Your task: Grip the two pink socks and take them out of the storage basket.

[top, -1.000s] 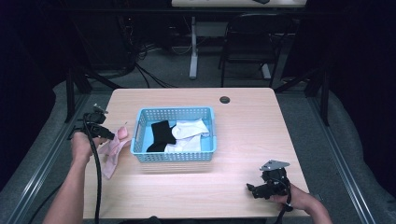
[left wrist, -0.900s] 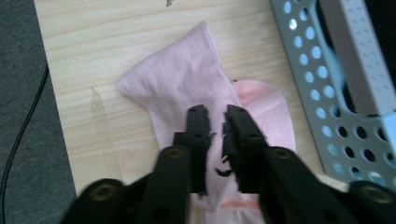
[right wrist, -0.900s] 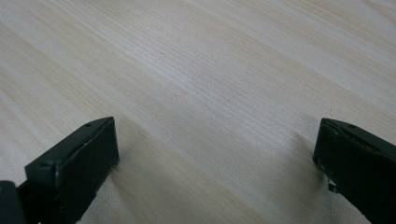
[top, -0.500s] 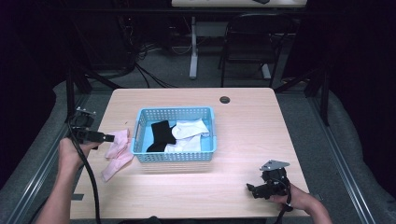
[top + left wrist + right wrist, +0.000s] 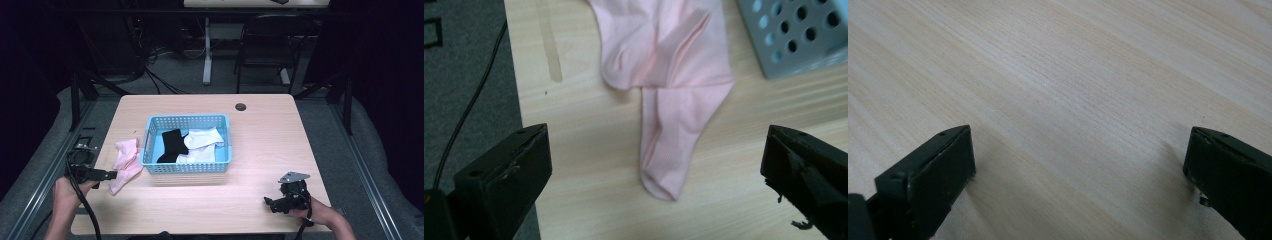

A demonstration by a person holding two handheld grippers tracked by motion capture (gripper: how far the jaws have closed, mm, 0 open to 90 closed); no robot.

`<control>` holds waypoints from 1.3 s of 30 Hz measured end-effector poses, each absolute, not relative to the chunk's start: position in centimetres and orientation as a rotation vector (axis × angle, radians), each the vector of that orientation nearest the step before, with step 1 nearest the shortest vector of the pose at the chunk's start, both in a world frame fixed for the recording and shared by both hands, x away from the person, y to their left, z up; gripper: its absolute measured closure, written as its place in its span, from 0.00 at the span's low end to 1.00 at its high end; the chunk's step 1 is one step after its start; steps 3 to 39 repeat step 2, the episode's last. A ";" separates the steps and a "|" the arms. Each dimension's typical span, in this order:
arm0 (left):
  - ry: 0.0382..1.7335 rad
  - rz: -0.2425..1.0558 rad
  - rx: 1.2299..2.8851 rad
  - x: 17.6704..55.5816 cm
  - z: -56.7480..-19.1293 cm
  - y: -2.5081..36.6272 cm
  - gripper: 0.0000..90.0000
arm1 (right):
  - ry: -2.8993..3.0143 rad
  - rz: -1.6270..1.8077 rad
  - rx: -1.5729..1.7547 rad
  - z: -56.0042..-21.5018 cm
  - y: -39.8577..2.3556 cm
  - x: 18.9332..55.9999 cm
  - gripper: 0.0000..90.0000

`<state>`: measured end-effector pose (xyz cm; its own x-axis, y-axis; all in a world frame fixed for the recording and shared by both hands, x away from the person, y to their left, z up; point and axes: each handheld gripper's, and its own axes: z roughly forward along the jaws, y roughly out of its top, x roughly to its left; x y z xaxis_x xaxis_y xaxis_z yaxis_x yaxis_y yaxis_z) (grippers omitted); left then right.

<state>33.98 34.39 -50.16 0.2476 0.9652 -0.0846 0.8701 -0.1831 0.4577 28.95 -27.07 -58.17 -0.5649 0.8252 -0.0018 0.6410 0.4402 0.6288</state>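
Pale wood-grain laminate covers the table (image 5: 260, 150), which is ringed by dark floor and black framing. At its left edge the left gripper (image 5: 656, 165) is held with its black, blocky jaws spread wide; they have just been opening, and nothing is pinched between them. Just ahead of them the pink sock (image 5: 669, 95) is laid flat on the wood, soft knit, folded on itself, its rounded toe pointed toward the jaws, probably untouched by them. Beside it stands the light blue perforated plastic basket (image 5: 150, 142), where a black sock (image 5: 172, 142) and white socks (image 5: 205, 142) are kept. The right gripper (image 5: 1080, 170) is likewise parted, over bare tabletop.
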 end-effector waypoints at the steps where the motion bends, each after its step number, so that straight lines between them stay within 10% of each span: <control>1: 1.675 0.312 2.114 34.0 -50.2 34.4 0.00 | 2.388 0.843 1.258 -58.2 -27.1 28.9 0.00; 39: 1.679 0.307 2.108 34.1 -50.3 34.5 0.00 | 2.388 0.843 1.258 -58.2 -27.1 28.9 0.00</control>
